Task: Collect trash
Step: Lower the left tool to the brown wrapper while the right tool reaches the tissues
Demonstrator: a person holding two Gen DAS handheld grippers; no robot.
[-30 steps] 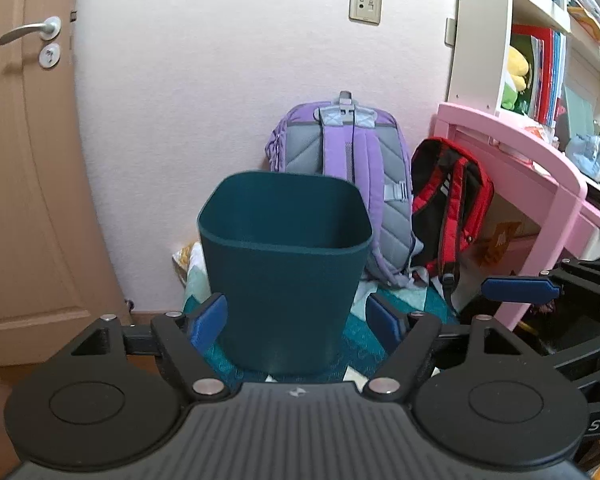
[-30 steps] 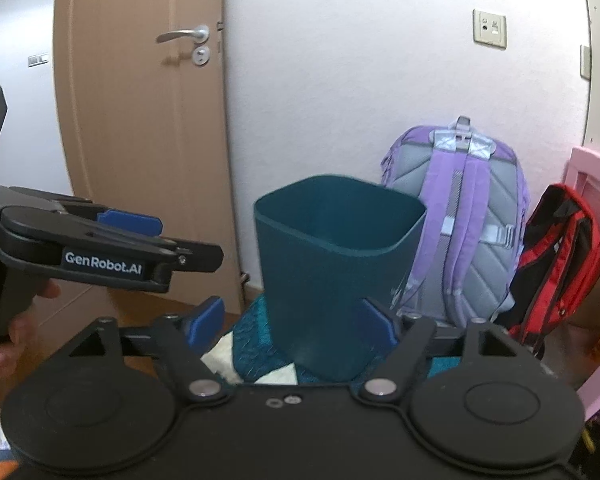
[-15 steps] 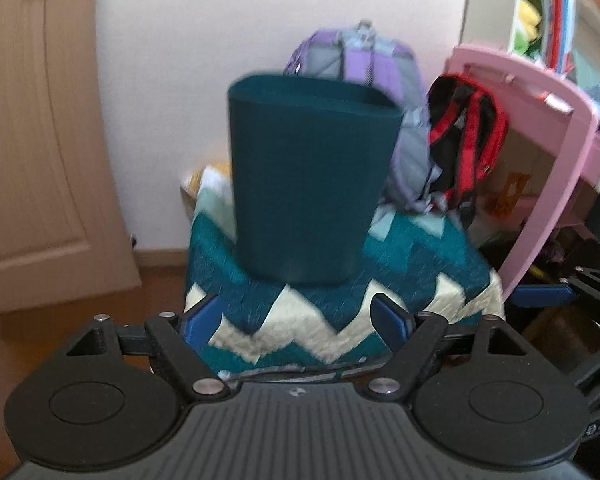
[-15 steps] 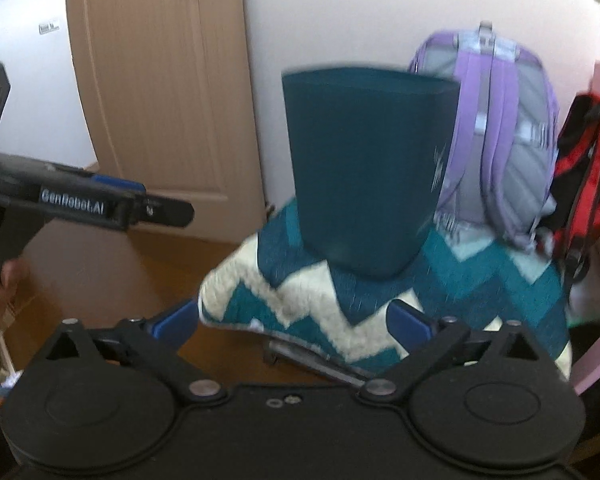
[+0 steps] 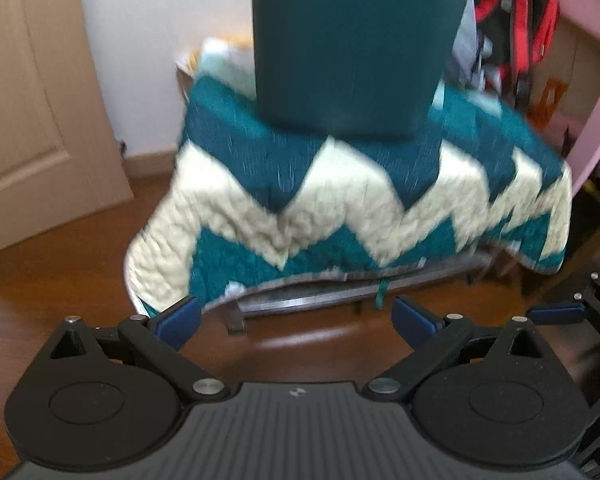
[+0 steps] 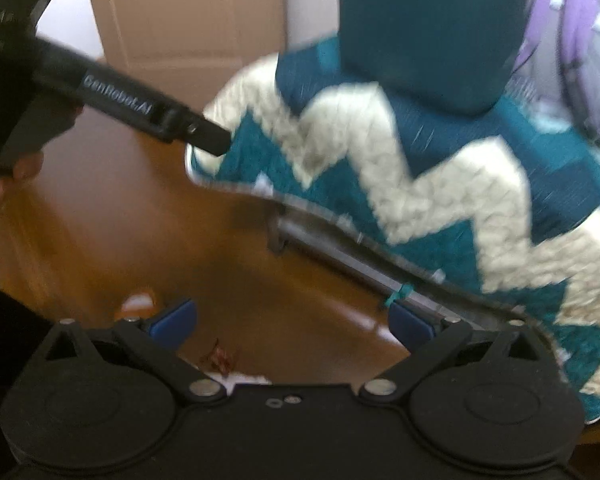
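Note:
A dark teal bin (image 5: 352, 40) stands on a low stand draped with a teal and cream zigzag quilt (image 5: 340, 208); it also shows in the right wrist view (image 6: 432, 28) on the quilt (image 6: 440, 184). My left gripper (image 5: 296, 316) is open and empty, over the wooden floor below the quilt's edge. My right gripper (image 6: 292, 322) is open and empty above the floor. Small scraps, one reddish (image 6: 220, 358) and one white and orange (image 6: 138, 304), lie on the floor near its left finger. The left gripper also shows in the right wrist view (image 6: 216, 140) beside the quilt.
A wooden door (image 5: 32, 92) stands at the left. A red and black backpack (image 5: 516, 32) and a pink desk frame (image 5: 596, 92) are at the right. A purple backpack (image 6: 572, 40) leans behind the bin. A metal bar (image 5: 340, 296) runs under the quilt.
Both grippers have tilted down and moved lower: the bin has slid to the top of both views and the floor under the quilt now shows. Both stay open.

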